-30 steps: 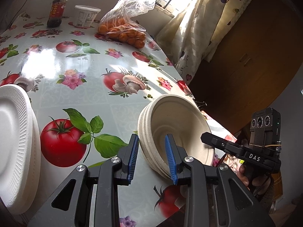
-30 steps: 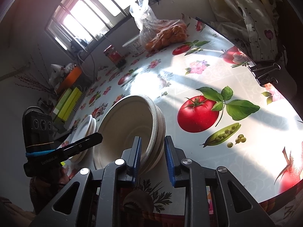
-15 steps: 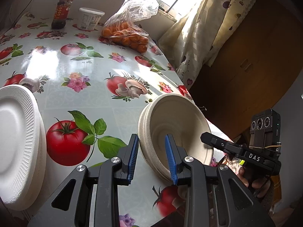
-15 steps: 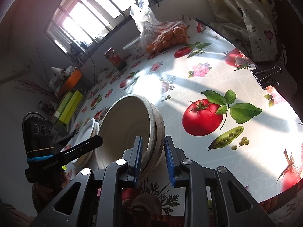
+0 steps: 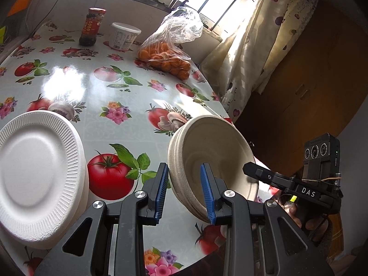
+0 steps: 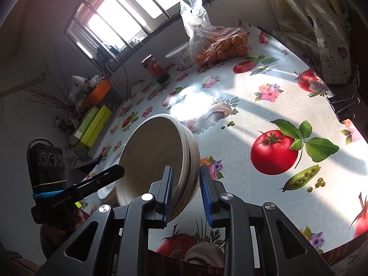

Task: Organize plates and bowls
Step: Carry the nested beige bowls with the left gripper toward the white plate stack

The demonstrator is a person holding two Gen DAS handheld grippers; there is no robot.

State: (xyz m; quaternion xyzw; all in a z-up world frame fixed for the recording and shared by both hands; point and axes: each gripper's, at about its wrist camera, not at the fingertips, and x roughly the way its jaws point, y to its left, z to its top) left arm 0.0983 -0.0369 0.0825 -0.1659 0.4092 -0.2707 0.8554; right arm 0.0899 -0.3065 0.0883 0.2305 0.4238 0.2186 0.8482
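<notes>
Bowls [image 5: 207, 151], nested and tilted, rim gripped by left tongs [image 5: 184, 193] and right tongs [image 6: 185, 192].

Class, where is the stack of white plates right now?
In the left wrist view, the stack of white plates sits on the table at the left edge, left of the left gripper and the bowls.
</notes>
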